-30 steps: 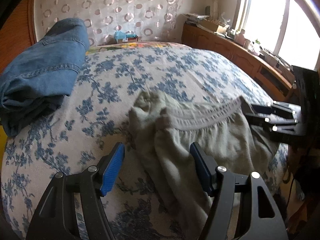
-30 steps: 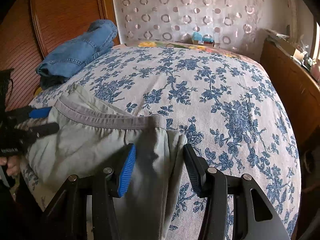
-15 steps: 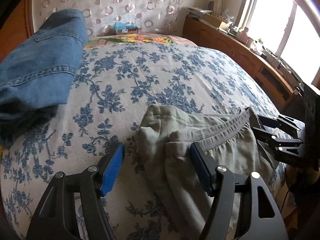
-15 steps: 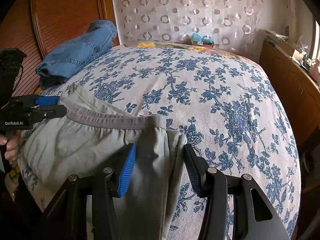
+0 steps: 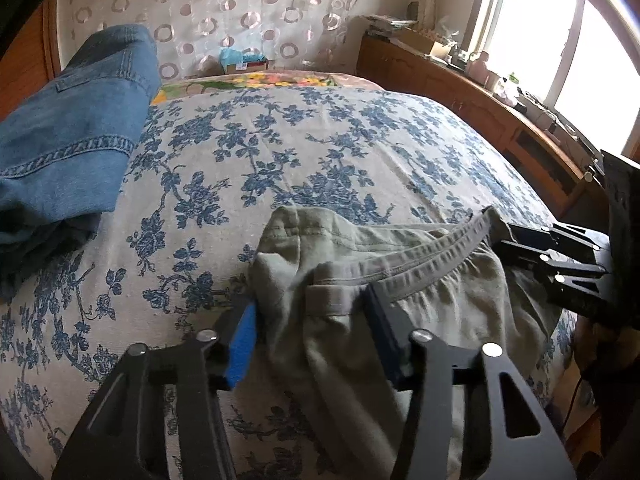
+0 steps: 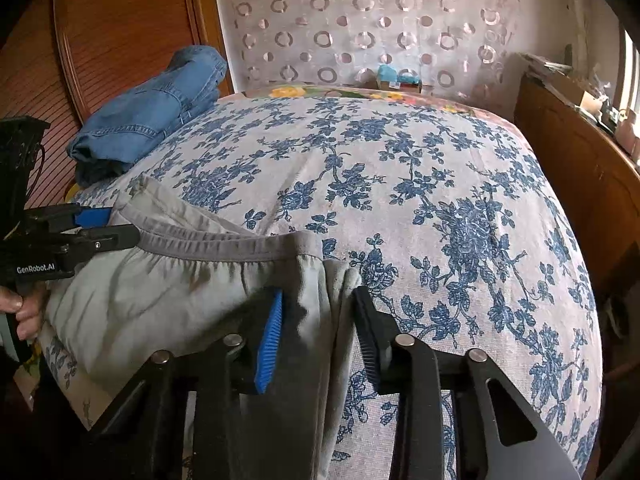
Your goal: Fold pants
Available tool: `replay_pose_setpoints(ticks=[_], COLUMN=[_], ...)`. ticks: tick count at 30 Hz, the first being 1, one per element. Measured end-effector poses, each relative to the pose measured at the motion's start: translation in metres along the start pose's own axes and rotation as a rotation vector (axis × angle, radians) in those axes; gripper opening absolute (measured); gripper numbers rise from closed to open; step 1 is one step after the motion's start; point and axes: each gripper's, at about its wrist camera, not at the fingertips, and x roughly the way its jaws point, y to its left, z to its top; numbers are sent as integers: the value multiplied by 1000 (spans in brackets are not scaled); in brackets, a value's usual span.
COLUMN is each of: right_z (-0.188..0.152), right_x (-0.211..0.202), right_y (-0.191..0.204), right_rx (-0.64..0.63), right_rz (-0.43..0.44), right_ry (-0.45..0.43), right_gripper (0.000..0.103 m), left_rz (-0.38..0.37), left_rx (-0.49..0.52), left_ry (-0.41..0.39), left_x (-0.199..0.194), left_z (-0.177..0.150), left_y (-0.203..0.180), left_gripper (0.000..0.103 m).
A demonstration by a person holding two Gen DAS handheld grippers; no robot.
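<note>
Daylight enters from window [image 5: 532,28], upper right of left view; panes blown out white. Bed [image 5: 320,152] evenly lit, shadows soft. Strong fisheye bending, dark vignette at corners. Right view dimmer at lower left. Focus sharp.

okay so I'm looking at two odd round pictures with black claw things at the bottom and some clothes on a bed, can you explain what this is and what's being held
No robot here: a person holds a hand-gripped tool in each hand, each with two-fingered tongs and a wide-angle camera looking along the fingers, hence the round pictures.

One picture is from the left tongs, the other from the right tongs; each picture also shows the other tool at its edge.

On the floral bedspread lie grey-green pants, near the bed's edge. Both tongs straddle bunched fabric close to the waistband, one at each end. Their fingers look open, not yet pinching. Folded blue jeans lie further back on the left, untouched.
</note>
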Motion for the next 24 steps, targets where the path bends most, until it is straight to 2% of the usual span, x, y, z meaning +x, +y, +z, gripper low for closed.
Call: replay_pose_setpoints(ticks=[5, 8, 13, 18, 24], right_z=[1, 1, -2, -4, -10], right_x=[0, 0, -8, -35, -69], right_y=[3, 2, -4, -1, -7], right_rx=[-10, 2, 42, 36, 78], right_rz=[23, 50, 96, 107, 178], right_ry=[7, 13, -17, -101, -187], right_gripper=[20, 14, 12, 12, 12], left_rz=[10, 11, -5, -20, -28], left_rx=[18, 43, 61, 67, 84], left_ry=[-22, -57, -111, -169, -246], left_x=[-7, -18, -40, -64, -95], left_z=[-1, -3, -4, 1, 7], left_y=[-10, -19, -28, -37, -49], left_gripper=[23, 18, 16, 16, 16])
